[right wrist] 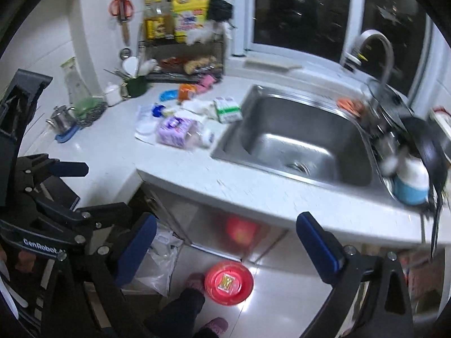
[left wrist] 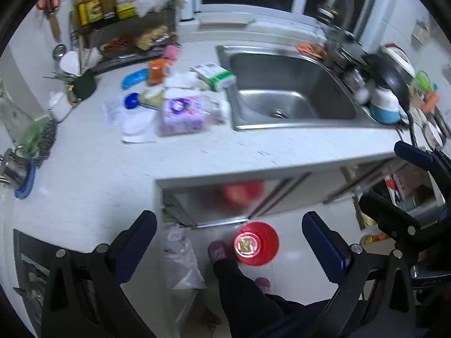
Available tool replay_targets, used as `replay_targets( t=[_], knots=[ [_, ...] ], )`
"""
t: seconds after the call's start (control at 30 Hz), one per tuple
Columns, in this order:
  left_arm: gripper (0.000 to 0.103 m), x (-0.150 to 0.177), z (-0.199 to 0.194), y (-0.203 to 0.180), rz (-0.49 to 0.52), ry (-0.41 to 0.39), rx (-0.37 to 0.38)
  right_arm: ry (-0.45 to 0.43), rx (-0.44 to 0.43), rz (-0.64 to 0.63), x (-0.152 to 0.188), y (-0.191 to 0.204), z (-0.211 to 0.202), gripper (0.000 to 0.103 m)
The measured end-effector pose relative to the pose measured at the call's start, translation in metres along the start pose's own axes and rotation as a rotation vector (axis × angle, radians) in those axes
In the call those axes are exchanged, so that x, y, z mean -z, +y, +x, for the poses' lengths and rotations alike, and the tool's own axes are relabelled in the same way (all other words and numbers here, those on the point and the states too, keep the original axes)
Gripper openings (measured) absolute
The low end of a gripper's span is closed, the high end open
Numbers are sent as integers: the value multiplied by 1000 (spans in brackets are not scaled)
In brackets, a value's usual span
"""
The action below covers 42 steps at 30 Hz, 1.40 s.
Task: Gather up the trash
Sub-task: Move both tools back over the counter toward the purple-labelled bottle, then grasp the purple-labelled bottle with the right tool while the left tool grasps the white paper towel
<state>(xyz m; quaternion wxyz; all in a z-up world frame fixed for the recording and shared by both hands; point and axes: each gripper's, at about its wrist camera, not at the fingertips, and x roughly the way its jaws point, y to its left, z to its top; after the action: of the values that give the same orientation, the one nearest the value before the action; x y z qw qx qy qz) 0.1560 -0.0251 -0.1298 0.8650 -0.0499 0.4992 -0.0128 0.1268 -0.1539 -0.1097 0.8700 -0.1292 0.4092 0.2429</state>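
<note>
Now, through your left wrist camera, your left gripper hangs high above the floor with its blue-padded fingers spread wide and nothing between them. Below, a red bin stands on the white floor tiles with a small yellow wrapper lying at its bottom. Just left of it is a slippered foot and a dark trouser leg, and further left a clear plastic bag. On the white countertop, left of the steel sink, a heap of rubbish sits: a purple tissue pack, a green-and-white carton, crumpled white paper and a blue cap. Your right gripper shows at the right edge.

Through your right wrist camera, your right gripper also stands wide open and empty. The red bin lies below between its fingers, the yellow wrapper inside. The foot touches the bin's left side. The purple tissue pack and carton lie on the countertop left of the sink. Your left gripper fills the left edge, its jaws apart.
</note>
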Motion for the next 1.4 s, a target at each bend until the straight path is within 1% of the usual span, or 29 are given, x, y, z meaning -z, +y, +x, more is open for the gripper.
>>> replay_targets(
  t=[0.03, 0.13, 0.17, 0.3, 0.33, 0.4, 0.5, 0.57, 0.63, 0.73, 0.83, 0.93, 1.1, 1.2, 1.23, 1.3, 1.37, 1.4],
  knots=[
    [102, -5, 0, 8, -4, -1, -2, -2, -11, -17, -4, 3, 2, 102],
    [102, -21, 5, 30, -5, 3, -15, -1, -45, -60, -27, 7, 20, 103],
    [102, -28, 9, 37, -6, 0, -20, 5, -46, -70, -35, 9, 24, 102],
    [102, -56, 29, 64, 3, 26, -9, 44, -77, -108, -71, 14, 65, 103],
    [102, -64, 35, 71, 0, 32, -18, 52, -87, -119, -78, 16, 69, 103],
    [102, -73, 46, 86, -8, 48, -22, 83, -110, -147, -97, 20, 93, 103],
    [102, -86, 69, 110, -36, 85, -11, 128, -133, -191, -115, 28, 120, 103],
    [102, -94, 87, 127, -58, 117, -2, 171, -136, -224, -127, 33, 141, 102],
    [102, -98, 102, 141, -68, 132, 13, 217, -138, -265, -135, 39, 163, 102],
    [102, -103, 123, 159, -87, 161, 20, 267, -141, -333, -143, 49, 189, 103],
    [102, -103, 145, 175, -115, 208, 25, 325, -162, -386, -148, 58, 217, 102],
    [102, -101, 162, 186, -132, 246, 28, 369, -172, -436, -151, 66, 240, 102],
    [102, -95, 176, 195, -146, 287, 31, 450, -238, -509, -148, 78, 265, 102],
    [102, -92, 180, 197, -151, 301, 30, 499, -267, -534, -144, 83, 275, 93],
    [102, -90, 180, 198, -154, 305, 30, 510, -278, -533, -143, 84, 276, 86],
    [102, -89, 180, 197, -159, 308, 36, 513, -283, -533, -139, 85, 276, 83],
    [102, -87, 178, 196, -160, 308, 41, 522, -284, -531, -136, 86, 274, 77],
    [102, -86, 175, 194, -157, 305, 44, 523, -284, -522, -134, 85, 270, 77]
  ],
)
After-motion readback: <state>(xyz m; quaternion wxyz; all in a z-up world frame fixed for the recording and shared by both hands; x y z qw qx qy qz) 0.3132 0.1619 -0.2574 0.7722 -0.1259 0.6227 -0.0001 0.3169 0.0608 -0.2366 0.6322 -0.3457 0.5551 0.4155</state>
